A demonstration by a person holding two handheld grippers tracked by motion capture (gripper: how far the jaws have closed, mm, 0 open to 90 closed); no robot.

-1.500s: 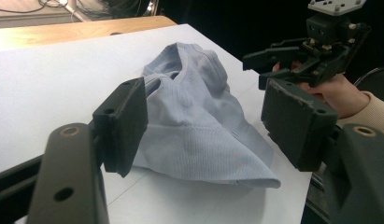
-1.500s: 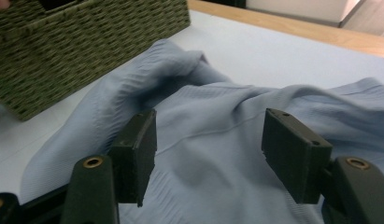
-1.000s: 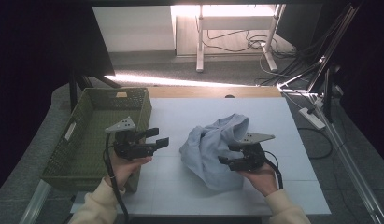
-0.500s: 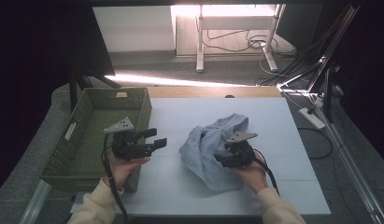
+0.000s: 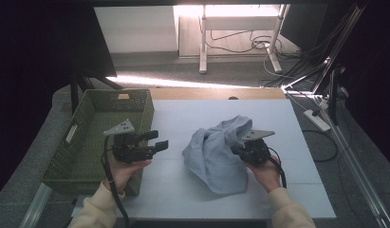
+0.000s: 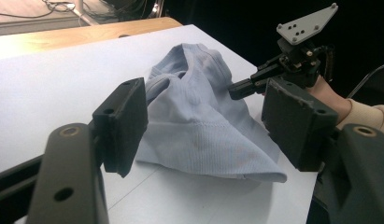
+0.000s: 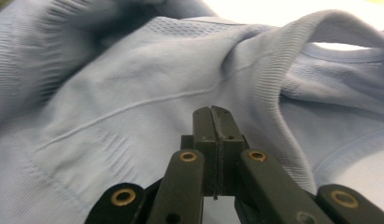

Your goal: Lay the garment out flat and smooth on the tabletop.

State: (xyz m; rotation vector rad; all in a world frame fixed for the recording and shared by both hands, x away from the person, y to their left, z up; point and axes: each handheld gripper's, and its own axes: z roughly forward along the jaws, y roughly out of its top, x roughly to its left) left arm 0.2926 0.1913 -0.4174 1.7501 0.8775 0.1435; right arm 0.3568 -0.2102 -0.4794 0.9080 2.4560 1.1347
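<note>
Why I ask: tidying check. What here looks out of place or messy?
The light blue shirt lies crumpled in a heap on the white table, beside the green basket rather than in it.

The desk [image 5: 278, 123] has a flat white top with thin lines across it. Along its far edge runs a strip of light brown wood [image 5: 216, 93]. A soft, light blue shirt [image 5: 216, 152] lies in a crumpled heap near the middle of the desk, a little to the right. Part of it stands up in a bump and part of it spreads flat toward the near edge. A green woven basket [image 5: 95, 137] sits at the left side of the desk. It is well apart from the shirt, with bare white desk between them.
</note>
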